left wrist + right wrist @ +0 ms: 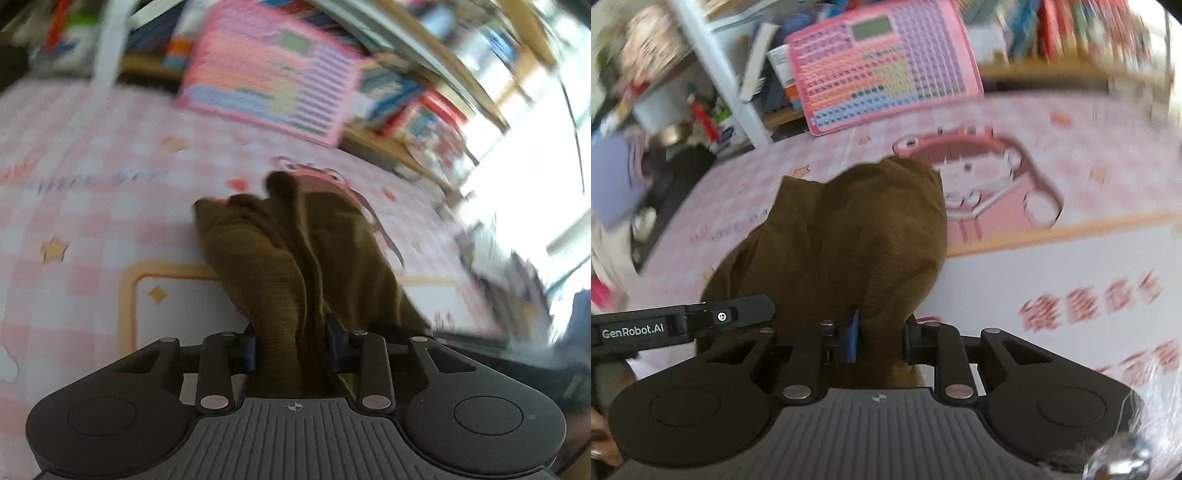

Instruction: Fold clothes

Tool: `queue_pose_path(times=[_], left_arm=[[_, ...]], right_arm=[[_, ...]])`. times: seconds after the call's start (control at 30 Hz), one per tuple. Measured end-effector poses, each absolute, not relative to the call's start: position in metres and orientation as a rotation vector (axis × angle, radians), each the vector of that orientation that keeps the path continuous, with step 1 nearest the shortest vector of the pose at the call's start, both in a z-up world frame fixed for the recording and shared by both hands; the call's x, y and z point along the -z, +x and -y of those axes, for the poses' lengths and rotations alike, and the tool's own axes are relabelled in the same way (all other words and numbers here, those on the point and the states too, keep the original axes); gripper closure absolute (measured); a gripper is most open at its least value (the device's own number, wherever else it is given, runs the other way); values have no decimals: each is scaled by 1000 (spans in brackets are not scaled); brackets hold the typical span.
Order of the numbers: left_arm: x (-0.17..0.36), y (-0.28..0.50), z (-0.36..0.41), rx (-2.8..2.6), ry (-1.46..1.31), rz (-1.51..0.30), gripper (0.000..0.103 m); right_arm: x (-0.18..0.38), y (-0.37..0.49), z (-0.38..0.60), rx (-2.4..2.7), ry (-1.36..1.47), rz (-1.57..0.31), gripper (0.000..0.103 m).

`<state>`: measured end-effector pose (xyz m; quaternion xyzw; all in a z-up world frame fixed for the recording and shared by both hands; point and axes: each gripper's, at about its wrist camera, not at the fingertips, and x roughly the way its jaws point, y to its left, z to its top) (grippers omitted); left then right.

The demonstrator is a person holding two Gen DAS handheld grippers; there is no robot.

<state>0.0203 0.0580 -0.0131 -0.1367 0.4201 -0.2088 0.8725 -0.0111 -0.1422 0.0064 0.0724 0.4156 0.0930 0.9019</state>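
An olive-brown garment (295, 258) hangs bunched above a pink checked mat (92, 166). My left gripper (291, 347) is shut on one bunch of the cloth, which runs forward from between its fingers. In the right wrist view the same garment (864, 229) fills the middle, and my right gripper (881, 339) is shut on another bunch of it. The left gripper's body (683, 321) shows at the left edge of the right wrist view, close beside the right one. Both views are blurred by motion.
A pink toy board with a grid of keys (886, 66) leans against a low shelf of books (1071, 33) at the mat's far edge. A white shelf post (716, 74) and clutter stand at the far left. A bright window (535, 147) is to the right.
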Motion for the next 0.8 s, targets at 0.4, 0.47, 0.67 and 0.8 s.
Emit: queue_pose_path(times=[0.4, 0.47, 0.67, 0.8], left_arm=[[28, 16, -54, 414, -350, -972, 60], [33, 19, -56, 404, -378, -994, 56], [45, 27, -59, 388, -438, -1038, 54], [45, 28, -56, 389, -431, -1039, 61]], right_arm=[[3, -19, 171, -178, 263, -932, 71], [10, -14, 177, -177, 326, -964, 64], [22, -6, 184, -187, 432, -1003, 61], [19, -7, 179, -208, 396, -987, 73]])
